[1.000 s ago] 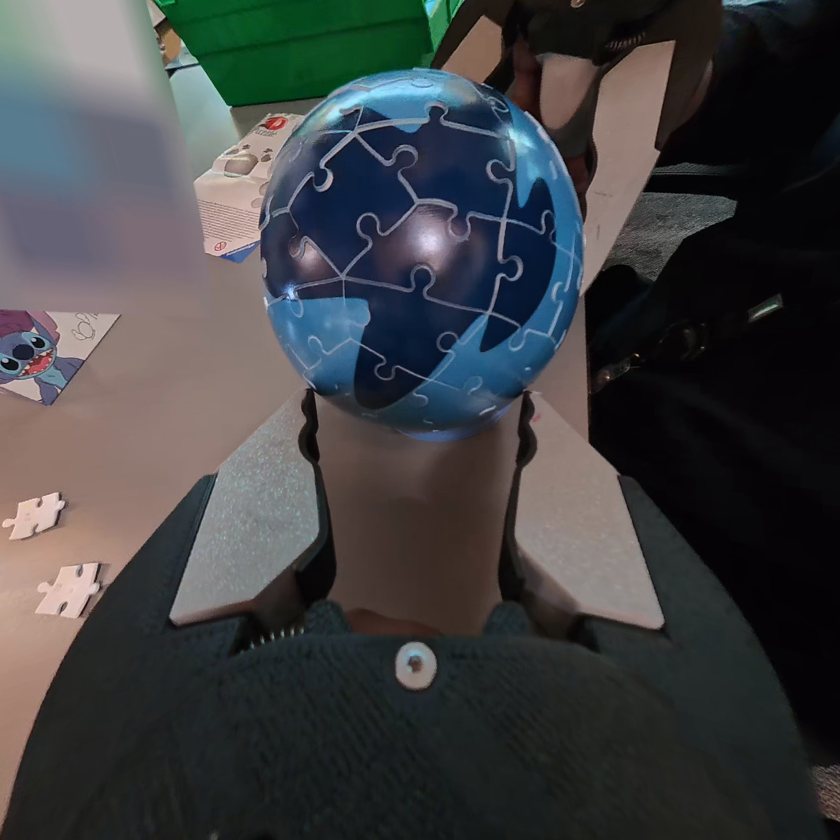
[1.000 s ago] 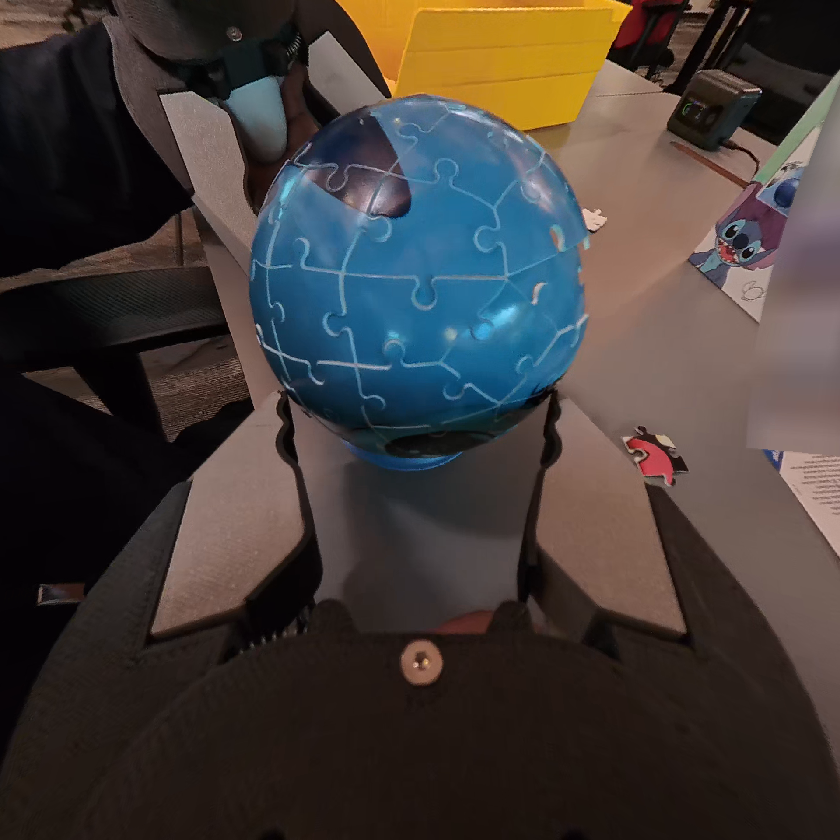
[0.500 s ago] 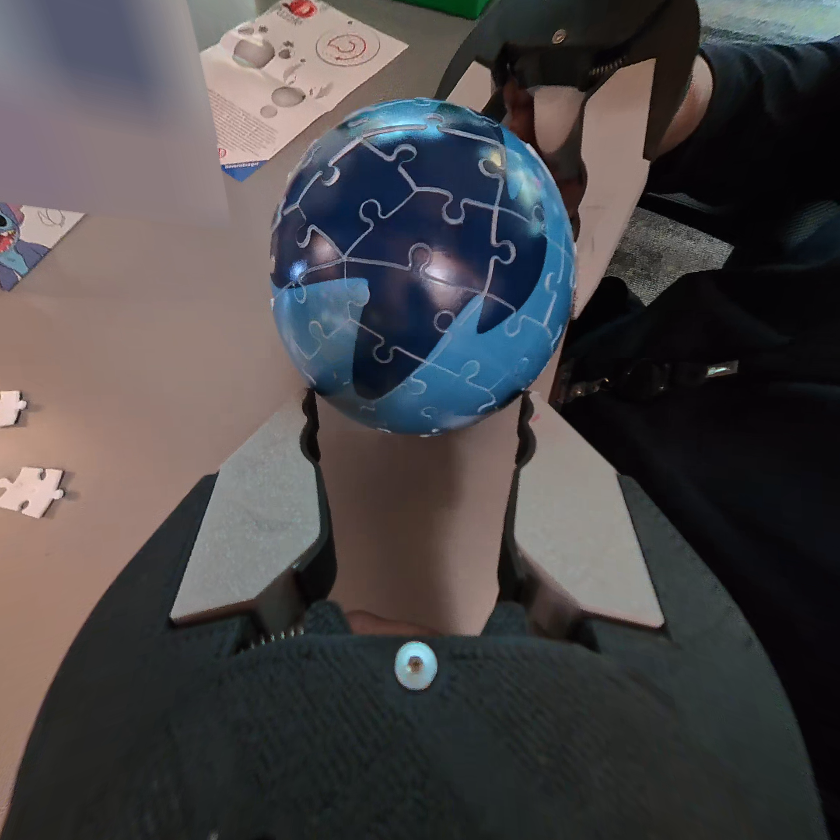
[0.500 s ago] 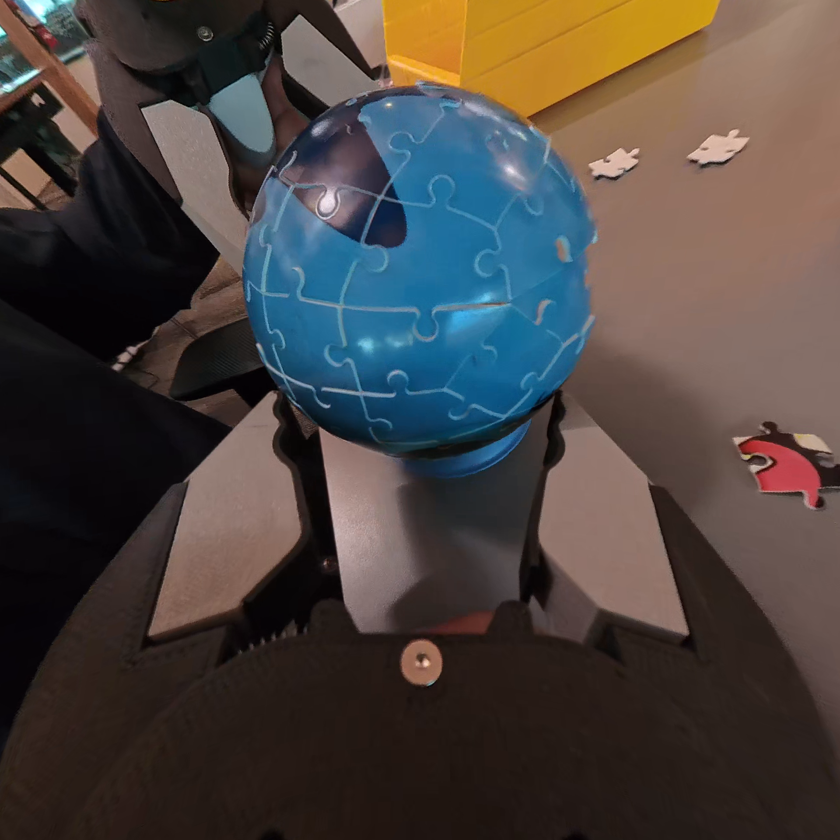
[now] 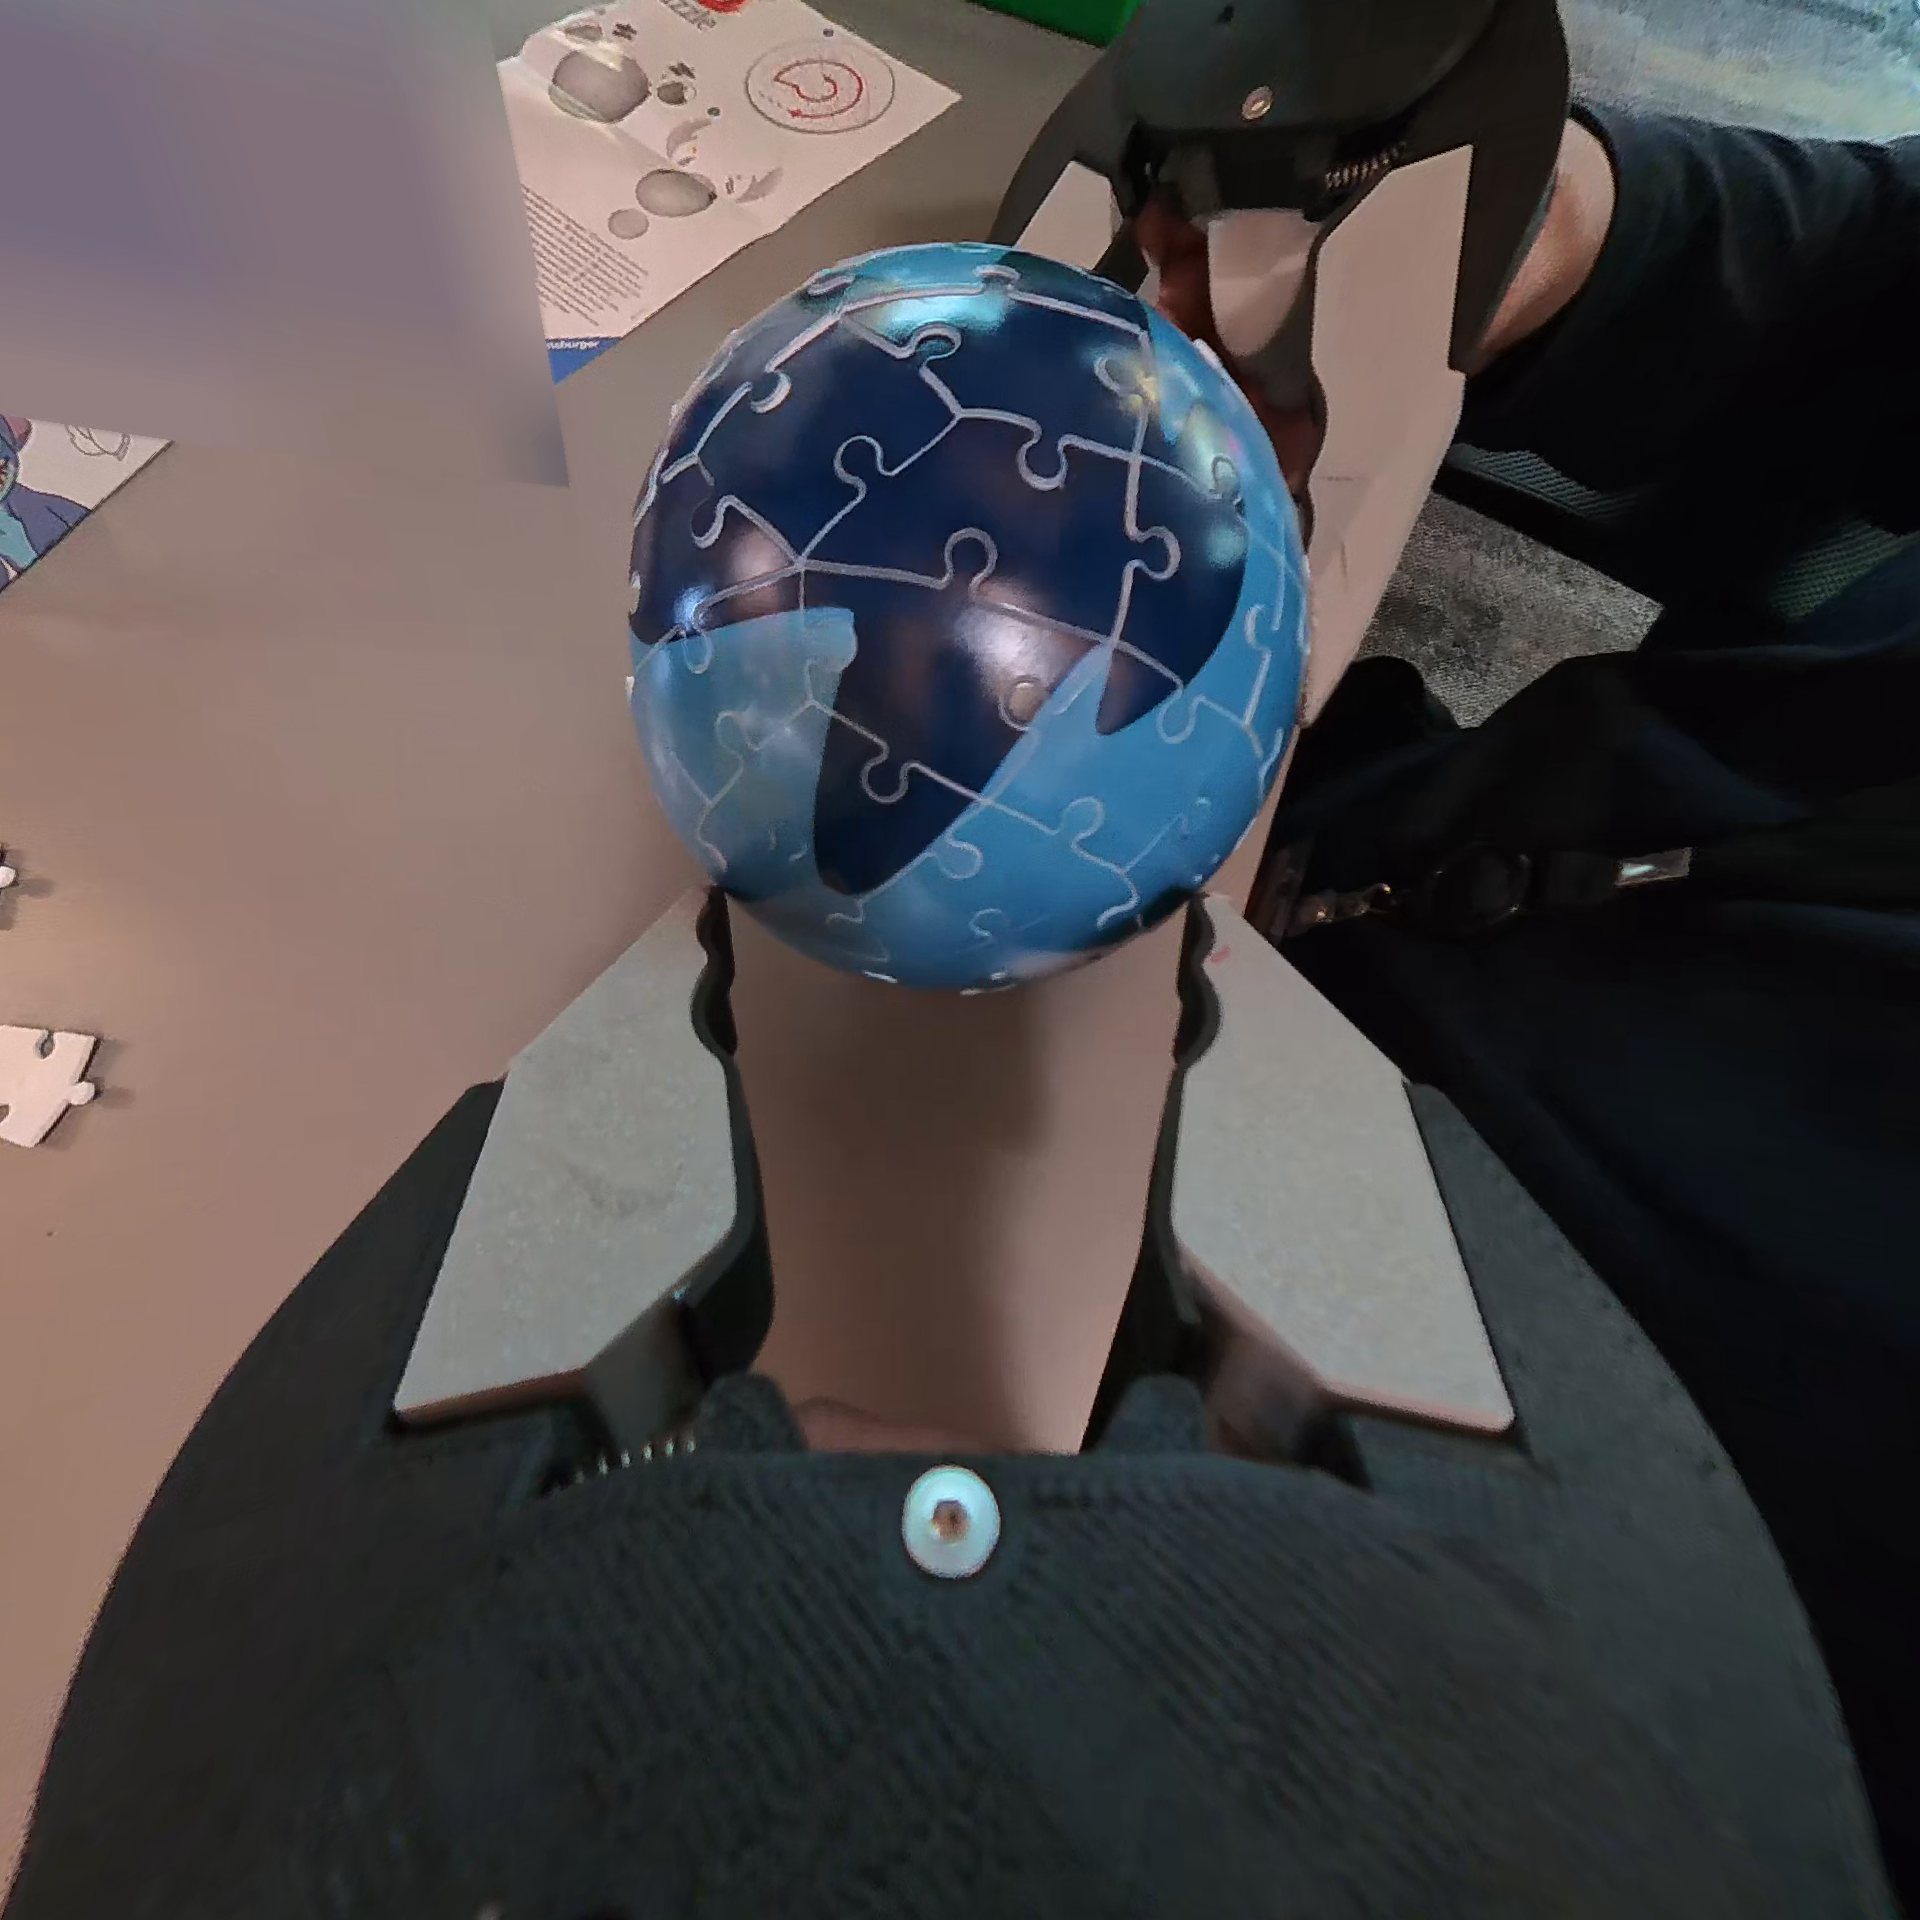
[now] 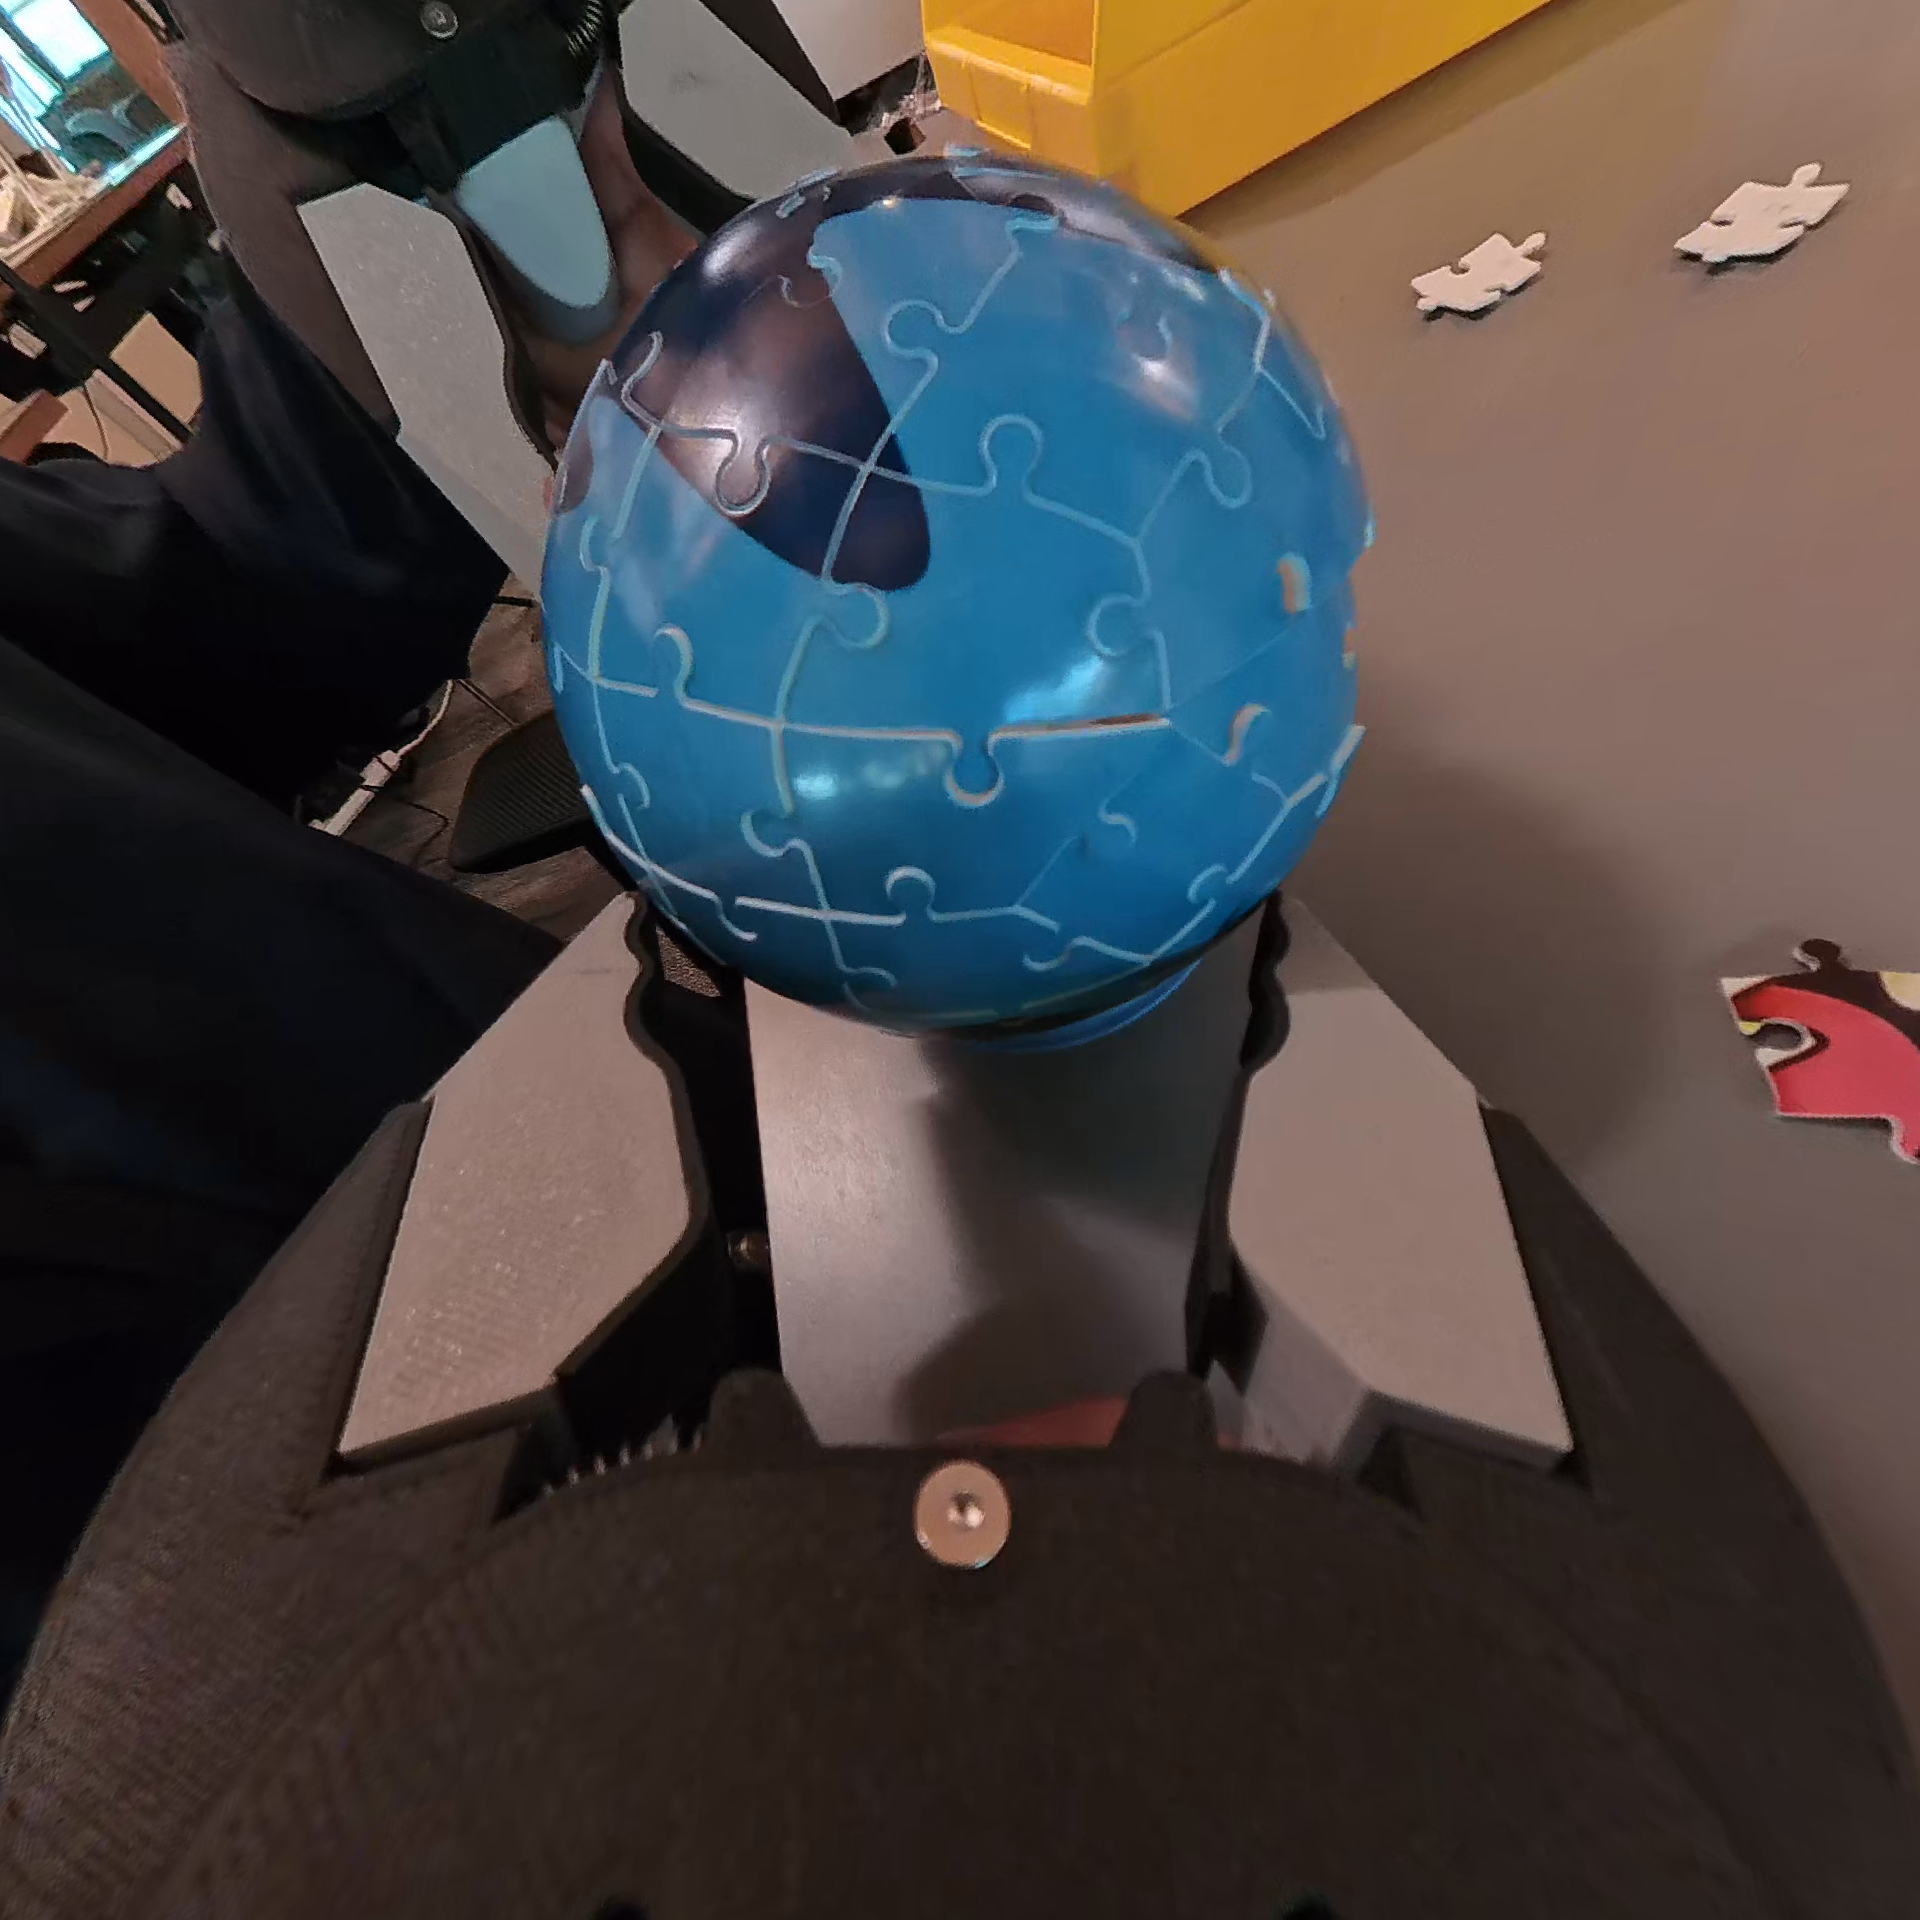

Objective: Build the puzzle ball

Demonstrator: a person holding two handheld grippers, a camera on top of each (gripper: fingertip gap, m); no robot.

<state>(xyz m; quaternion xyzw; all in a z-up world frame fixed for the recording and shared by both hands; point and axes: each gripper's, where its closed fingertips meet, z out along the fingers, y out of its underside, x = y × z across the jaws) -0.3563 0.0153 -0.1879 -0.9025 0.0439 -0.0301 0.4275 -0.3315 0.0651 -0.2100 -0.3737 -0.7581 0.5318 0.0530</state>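
While both claws (image 5: 956, 914) (image 6: 956, 935) pinch the puzzle ball (image 5: 966, 623), yellow bin (image 6: 1195, 94) right view only.

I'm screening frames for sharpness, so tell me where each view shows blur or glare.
Left wrist view: puzzle ball sharp, with white glare spots on its dark blue patch; a smeared masking patch sits top left. Right wrist view: the ball and loose white pieces look slightly motion-blurred, with soft highlights on the ball.

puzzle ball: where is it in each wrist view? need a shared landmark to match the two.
Left wrist view: puzzle ball centre, just above the fingertips, dark blue patch facing the camera.
Right wrist view: puzzle ball centre, above the fingertips, mostly light blue side.
Shared landmark: grey table behind the ball in both.
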